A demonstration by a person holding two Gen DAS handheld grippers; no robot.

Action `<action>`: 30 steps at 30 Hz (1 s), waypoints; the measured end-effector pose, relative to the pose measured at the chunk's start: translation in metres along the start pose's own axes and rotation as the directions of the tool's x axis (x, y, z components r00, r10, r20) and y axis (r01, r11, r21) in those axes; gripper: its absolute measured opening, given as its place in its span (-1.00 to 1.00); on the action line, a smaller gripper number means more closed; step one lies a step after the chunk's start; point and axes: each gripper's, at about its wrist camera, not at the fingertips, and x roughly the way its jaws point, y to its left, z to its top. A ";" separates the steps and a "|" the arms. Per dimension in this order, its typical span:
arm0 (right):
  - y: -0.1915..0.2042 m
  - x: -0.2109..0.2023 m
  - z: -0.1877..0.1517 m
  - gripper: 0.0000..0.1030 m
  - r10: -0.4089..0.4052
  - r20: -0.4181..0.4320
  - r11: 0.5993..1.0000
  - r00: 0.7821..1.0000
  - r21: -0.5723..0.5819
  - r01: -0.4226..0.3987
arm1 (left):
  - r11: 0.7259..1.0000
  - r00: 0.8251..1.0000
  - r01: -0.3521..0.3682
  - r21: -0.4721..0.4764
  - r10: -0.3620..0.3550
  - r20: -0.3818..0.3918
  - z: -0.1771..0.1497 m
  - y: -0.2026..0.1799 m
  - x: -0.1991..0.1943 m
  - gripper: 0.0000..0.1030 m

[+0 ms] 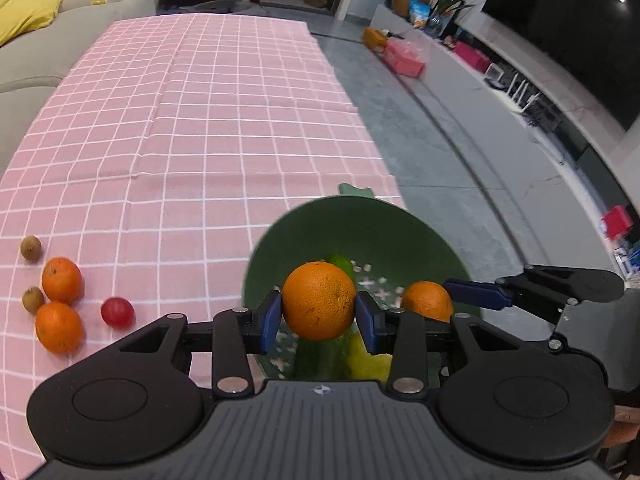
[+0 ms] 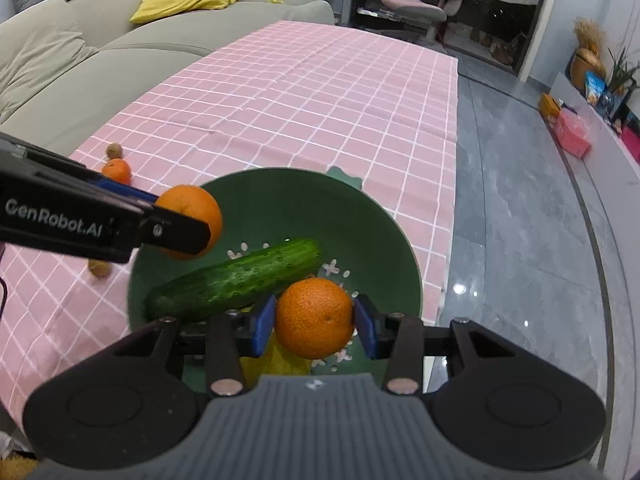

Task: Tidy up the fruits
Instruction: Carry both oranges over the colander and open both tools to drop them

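Observation:
My left gripper (image 1: pixel 319 312) is shut on an orange (image 1: pixel 319 300) and holds it above the green bowl (image 1: pixel 304 220). My right gripper (image 2: pixel 314 320) is shut on another orange (image 2: pixel 314 318), also above the bowl (image 2: pixel 384 240). In the right wrist view the left gripper's orange (image 2: pixel 196 212) hangs over the bowl's left rim. A cucumber (image 2: pixel 236 280) and something yellow (image 2: pixel 280 360) lie in the bowl. In the left wrist view the right gripper's orange (image 1: pixel 426 300) shows at the right.
On the pink checked tablecloth (image 1: pixel 200 120), left of the bowl, lie two oranges (image 1: pixel 60 304), a red fruit (image 1: pixel 117 311) and two small brown fruits (image 1: pixel 31 248). A sofa (image 2: pixel 80 60) runs along the table's far side. The table's right edge drops to a grey floor (image 2: pixel 520 200).

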 end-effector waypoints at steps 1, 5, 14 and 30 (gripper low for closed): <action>-0.002 0.004 0.001 -0.22 -0.001 -0.005 1.000 1.000 0.010 0.001 | 1.000 1.000 -0.013 0.003 0.013 -0.009 0.002 0.000 0.004 -0.13; -0.005 0.020 0.004 -0.22 -0.011 -0.020 1.000 1.000 0.025 0.012 | 0.998 0.997 -0.060 0.003 0.060 -0.040 0.005 0.003 0.017 -0.13; -0.002 0.043 0.007 -0.21 -0.014 -0.048 1.000 0.999 0.012 0.015 | 0.999 0.996 -0.050 -0.001 0.050 -0.080 0.004 0.008 0.030 -0.11; 0.004 0.026 0.015 0.16 -0.059 -0.003 0.998 0.998 0.000 0.059 | 0.996 0.997 -0.074 0.042 0.075 -0.006 0.004 -0.003 0.002 0.35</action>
